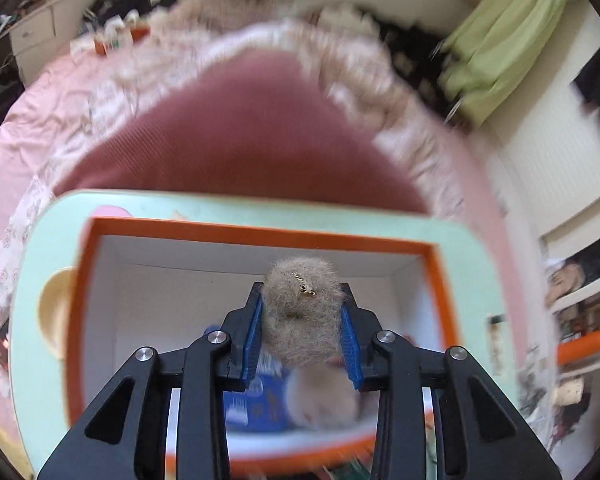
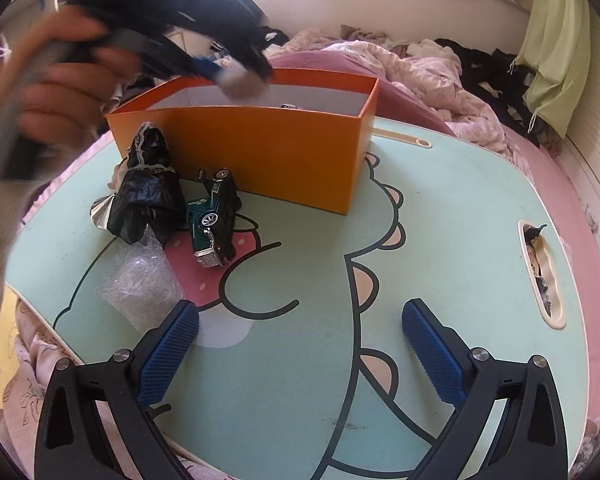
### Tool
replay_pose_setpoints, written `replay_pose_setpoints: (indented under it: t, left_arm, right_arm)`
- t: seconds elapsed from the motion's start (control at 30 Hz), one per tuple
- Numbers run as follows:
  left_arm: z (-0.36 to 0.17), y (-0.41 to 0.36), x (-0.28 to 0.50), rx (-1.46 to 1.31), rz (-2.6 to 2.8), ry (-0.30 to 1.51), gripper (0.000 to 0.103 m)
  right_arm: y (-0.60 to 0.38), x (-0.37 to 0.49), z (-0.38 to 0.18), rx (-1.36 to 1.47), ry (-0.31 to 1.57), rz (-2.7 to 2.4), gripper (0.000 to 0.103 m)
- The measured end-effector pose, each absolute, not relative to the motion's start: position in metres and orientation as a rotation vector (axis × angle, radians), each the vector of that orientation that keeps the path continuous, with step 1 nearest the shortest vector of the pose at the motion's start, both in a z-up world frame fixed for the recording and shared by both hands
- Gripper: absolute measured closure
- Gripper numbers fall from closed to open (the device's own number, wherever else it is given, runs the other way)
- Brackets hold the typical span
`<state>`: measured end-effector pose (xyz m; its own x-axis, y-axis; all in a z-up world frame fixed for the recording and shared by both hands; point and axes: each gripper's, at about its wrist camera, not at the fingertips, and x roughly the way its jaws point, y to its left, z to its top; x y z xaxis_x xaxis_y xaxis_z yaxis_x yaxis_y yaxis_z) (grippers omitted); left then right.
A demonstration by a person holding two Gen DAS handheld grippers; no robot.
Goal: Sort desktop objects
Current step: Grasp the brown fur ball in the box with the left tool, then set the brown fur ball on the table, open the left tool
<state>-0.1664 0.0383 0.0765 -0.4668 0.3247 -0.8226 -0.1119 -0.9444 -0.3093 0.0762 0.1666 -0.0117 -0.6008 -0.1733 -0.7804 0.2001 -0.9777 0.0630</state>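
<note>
Blue-padded fingers (image 1: 256, 320) of my left gripper (image 1: 302, 316) are pressing in on a fuzzy grey-brown pompom (image 1: 300, 312) with a small gold clasp on its face, so that tool is holding narrow on the ball, and I am carrying it directly over the open orange box (image 1: 260, 236); the white floor of the box is lying straight ahead and below the fingertips, with a blue packet (image 1: 256, 400) and a pale soft thing (image 1: 324, 400) already resting inside. The pompom is roughly round, a little taller than wide, its longer run lying along the fingers and its clasp facing up toward me. From the right wrist view I am seeing my left hand (image 2: 56, 92) and that gripper hanging above the box's near-left corner, while my right gripper (image 2: 300, 344) is hovering wide and empty over the green cartoon tabletop (image 2: 440, 240), well apart from the box. As I judge it, a release here would be dropping the ball inside the walls. Left of the box, a toy car (image 2: 216, 216), a black crumpled wrapper (image 2: 148, 196) and a clear plastic bag (image 2: 140, 284) are waiting, nearer my left hand than my right
</note>
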Motion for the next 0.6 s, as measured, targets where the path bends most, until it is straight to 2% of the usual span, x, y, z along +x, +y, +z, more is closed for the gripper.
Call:
replay_pose_setpoints:
  t: [0.1, 0.23, 0.5, 0.6]
  left_arm:
    - [0.096, 0.022, -0.126, -1.302, 2.48, -0.362, 0.068]
    - [0.094, 0.006, -0.072, -1.24, 2.519, -0.285, 0.068]
    - [0.041, -0.005, -0.018, -1.317, 2.448, -0.228, 0.068]
    - [0.028, 0.008, -0.007, -1.284, 2.492, -0.132, 0.067]
  right_arm:
    - [0.166, 0.076, -0.012, 1.28, 0.046, -2.638, 0.001]
    - [0.166, 0.077, -0.012, 1.28, 0.045, -2.638, 0.001]
    - [0.166, 0.077, -0.012, 1.28, 0.045, -2.639, 0.001]
    - [0.165, 0.077, -0.012, 1.28, 0.046, -2.639, 0.001]
